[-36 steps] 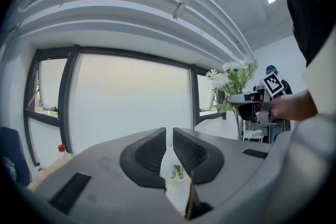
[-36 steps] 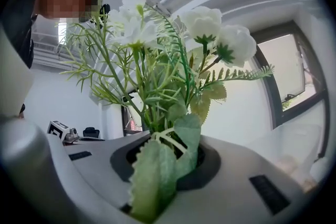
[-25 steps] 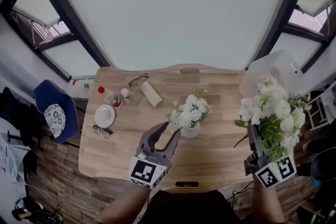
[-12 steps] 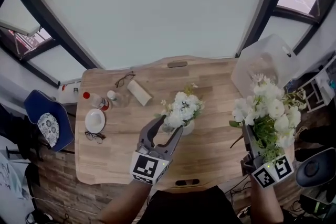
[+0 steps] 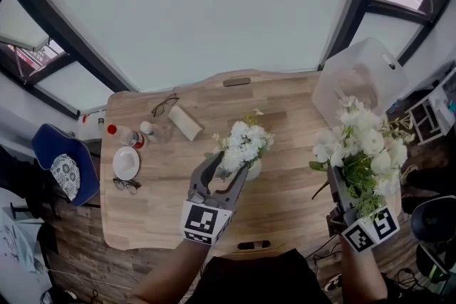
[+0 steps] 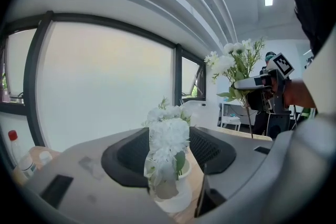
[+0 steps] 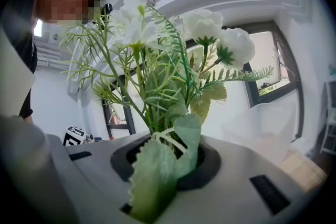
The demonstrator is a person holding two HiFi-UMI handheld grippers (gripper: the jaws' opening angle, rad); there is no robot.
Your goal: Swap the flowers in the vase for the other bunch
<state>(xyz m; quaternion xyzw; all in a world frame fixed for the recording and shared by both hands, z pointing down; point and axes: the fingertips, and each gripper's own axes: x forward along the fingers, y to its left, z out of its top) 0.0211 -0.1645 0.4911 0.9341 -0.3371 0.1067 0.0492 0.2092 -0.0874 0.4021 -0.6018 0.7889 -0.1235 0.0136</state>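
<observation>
A small white vase (image 5: 254, 169) stands mid-table on the wooden table (image 5: 292, 189) with a bunch of white flowers (image 5: 242, 142) in it. My left gripper (image 5: 229, 163) reaches up to it from the near side. Its jaws are opening, and in the left gripper view the vase's flowers (image 6: 168, 139) and the vase (image 6: 177, 198) sit between the fingers without the pads pressing. My right gripper (image 5: 340, 190) is off the table's right end, shut on the stems of the other bunch (image 5: 362, 153), white blooms with green fern. Its leaves (image 7: 163, 165) fill the jaws.
At the table's back left lie glasses (image 5: 165, 105), a white block (image 5: 185, 122), a red-capped bottle (image 5: 122, 136) and a small bottle (image 5: 147, 129). A white plate (image 5: 126, 162) and second glasses (image 5: 123, 186) lie nearer. A translucent bin (image 5: 360, 78) stands right, a blue chair (image 5: 64, 167) left.
My left gripper's jaws have spread wider and moved in around the vase and its flowers. The right gripper with the other bunch has sunk slightly.
</observation>
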